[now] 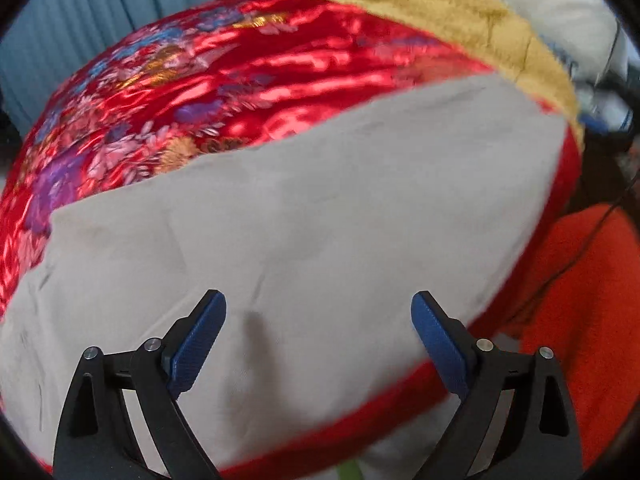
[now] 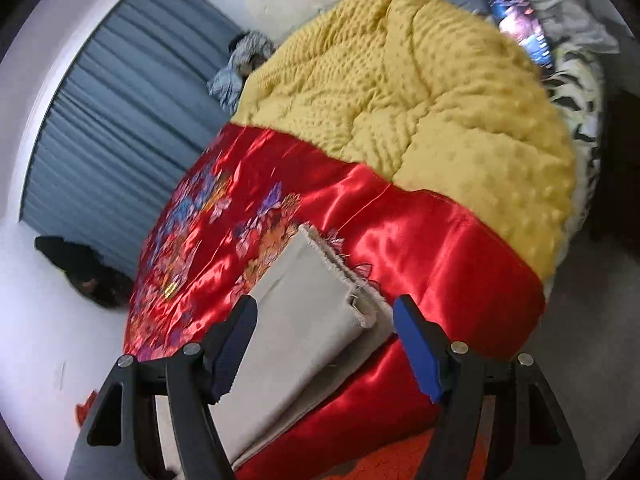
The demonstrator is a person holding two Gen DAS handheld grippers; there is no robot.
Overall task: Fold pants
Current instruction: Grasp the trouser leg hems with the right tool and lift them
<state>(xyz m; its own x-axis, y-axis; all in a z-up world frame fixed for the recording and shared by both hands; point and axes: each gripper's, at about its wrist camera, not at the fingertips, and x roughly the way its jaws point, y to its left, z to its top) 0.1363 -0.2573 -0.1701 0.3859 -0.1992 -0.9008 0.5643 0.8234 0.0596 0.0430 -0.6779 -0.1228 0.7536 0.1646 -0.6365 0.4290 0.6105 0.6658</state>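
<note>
Light beige pants lie flat across a red satin bedspread with a flower pattern. My left gripper hangs over the middle of them, its blue pads wide apart and nothing between them. In the right wrist view the pants lie in stacked layers, their frayed hems pointing away from me. My right gripper is open just above that hem end; its pads straddle the cloth without pressing on it.
A yellow dotted blanket covers the far half of the bed. A blue-grey pleated curtain hangs to the left, with a dark bundle on the floor below it. An orange rug lies by the bed's near corner.
</note>
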